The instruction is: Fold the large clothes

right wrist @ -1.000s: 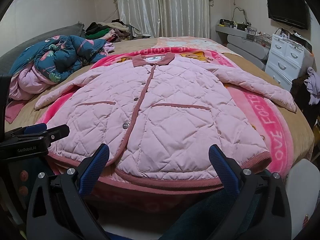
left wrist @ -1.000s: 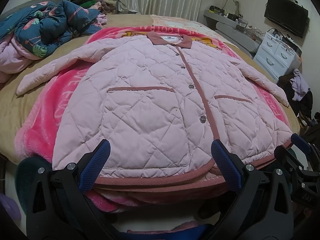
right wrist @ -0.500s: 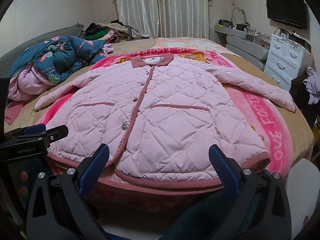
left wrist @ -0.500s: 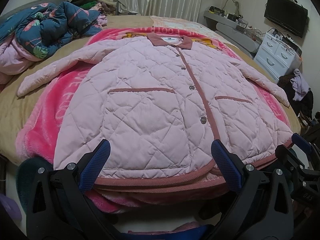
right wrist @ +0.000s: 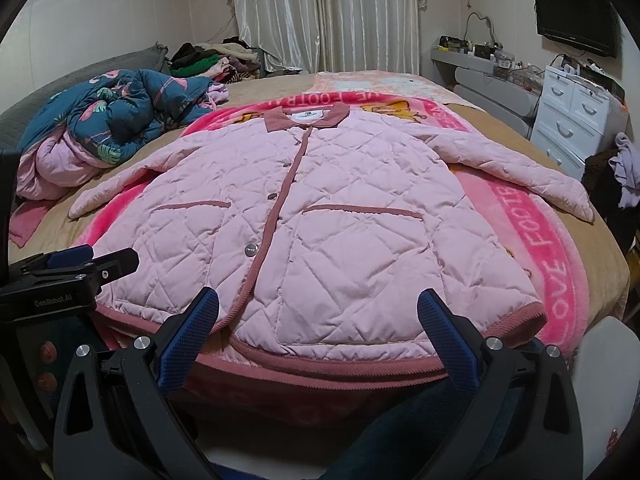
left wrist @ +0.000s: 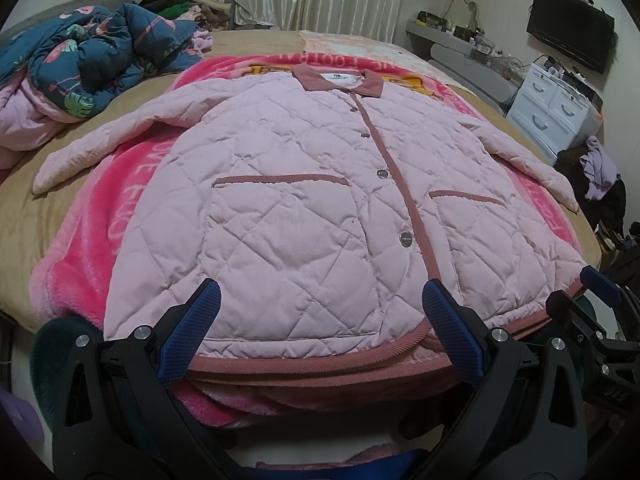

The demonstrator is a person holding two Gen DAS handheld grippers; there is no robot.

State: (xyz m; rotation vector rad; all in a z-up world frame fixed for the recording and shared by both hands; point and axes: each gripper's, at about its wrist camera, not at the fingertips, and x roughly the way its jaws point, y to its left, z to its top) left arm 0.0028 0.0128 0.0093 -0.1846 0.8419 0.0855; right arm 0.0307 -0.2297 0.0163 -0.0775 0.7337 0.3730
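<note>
A pink quilted jacket (left wrist: 312, 208) (right wrist: 340, 216) lies flat and buttoned on a bright pink blanket (left wrist: 100, 216) on the bed, collar at the far end, both sleeves spread outward. Its dark pink hem runs along the near bed edge. My left gripper (left wrist: 320, 332) hovers just short of the hem's left half, open, nothing between its blue pads. My right gripper (right wrist: 320, 332) hangs open before the hem's right half, also holding nothing. Each gripper shows at the side of the other's view.
A crumpled blue flamingo-print quilt (left wrist: 92, 56) and a pile of clothes (right wrist: 212, 60) sit at the bed's far left. A white drawer unit (right wrist: 576, 120) and a wall TV (right wrist: 576, 16) stand to the right. Clothes hang at the right (left wrist: 600, 164).
Both views crept slightly forward and shifted a little; the jacket lies unmoved and both grippers stay open.
</note>
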